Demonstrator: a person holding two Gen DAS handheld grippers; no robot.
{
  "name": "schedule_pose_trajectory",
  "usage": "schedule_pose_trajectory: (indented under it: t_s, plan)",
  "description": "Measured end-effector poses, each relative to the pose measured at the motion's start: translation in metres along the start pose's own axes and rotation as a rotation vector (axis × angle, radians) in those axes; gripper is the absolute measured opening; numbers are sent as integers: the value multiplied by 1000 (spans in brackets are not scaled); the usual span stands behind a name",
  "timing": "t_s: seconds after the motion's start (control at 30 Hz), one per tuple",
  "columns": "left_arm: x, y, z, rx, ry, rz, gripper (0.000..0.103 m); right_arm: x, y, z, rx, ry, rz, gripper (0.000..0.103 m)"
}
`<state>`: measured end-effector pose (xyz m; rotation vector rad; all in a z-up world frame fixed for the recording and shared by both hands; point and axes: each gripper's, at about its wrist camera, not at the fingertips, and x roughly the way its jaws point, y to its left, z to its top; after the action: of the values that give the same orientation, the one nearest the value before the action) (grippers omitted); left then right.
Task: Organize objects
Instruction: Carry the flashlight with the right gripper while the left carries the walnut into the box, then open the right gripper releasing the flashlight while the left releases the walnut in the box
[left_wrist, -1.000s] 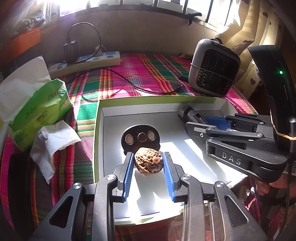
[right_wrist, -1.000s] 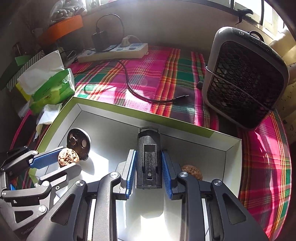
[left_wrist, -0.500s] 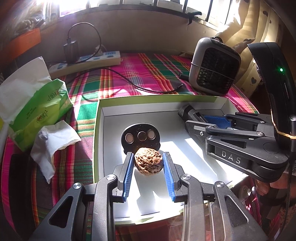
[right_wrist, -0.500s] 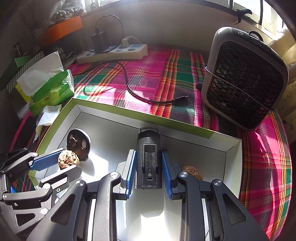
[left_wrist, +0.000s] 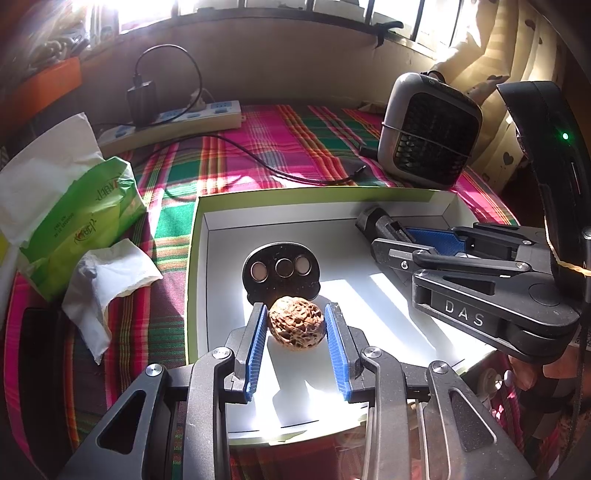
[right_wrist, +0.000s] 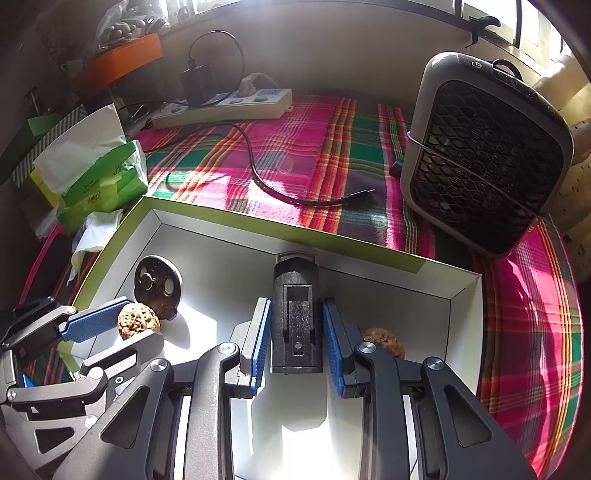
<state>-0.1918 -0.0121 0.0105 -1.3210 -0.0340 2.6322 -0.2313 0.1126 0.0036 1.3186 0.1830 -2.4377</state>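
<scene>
A white box with a green rim (left_wrist: 314, 192) (right_wrist: 258, 218) lies on a plaid cloth. My left gripper (left_wrist: 295, 310) (right_wrist: 138, 321) is shut on a wrinkled brown walnut (left_wrist: 295, 326) (right_wrist: 138, 325) low over the box floor, just in front of a black disc with three round insets (left_wrist: 280, 271) (right_wrist: 158, 286). My right gripper (right_wrist: 295, 306) (left_wrist: 380, 230) straddles a black rectangular block (right_wrist: 295, 325) (left_wrist: 373, 219) lying on the box floor. Its jaws are opening, and a sliver of gap shows at each blue pad. A second walnut (right_wrist: 382, 339) lies half hidden behind the right finger.
A grey fan heater (right_wrist: 484, 158) stands beyond the box's right corner. A black cable (right_wrist: 280, 192) runs from a power strip (right_wrist: 221, 107) at the back. A green tissue pack (left_wrist: 81, 218) and a crumpled tissue (left_wrist: 107, 280) lie left of the box.
The right gripper's pads have eased very slightly off the black block. Both hands and the walnut stay where they were.
</scene>
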Motion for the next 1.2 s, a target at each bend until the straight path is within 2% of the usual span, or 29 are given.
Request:
schedule_pose_trajectory:
  t_s: [0.17, 0.47, 0.6, 1.2]
  plan:
    - [-1, 0, 0, -3, 1, -1, 32, -3, 0, 0, 8, -11, -2, 40]
    - [-9, -3, -3, 8, -16, 9, 34, -11, 2, -3, 18, -23, 3, 41]
    - [-17, -6, -5, 15, -29, 10, 34, -20, 5, -7, 13, -46, -4, 45]
    - [-48, -12, -22, 14, -71, 4, 34, -61, 8, -32, 34, -107, -10, 45]
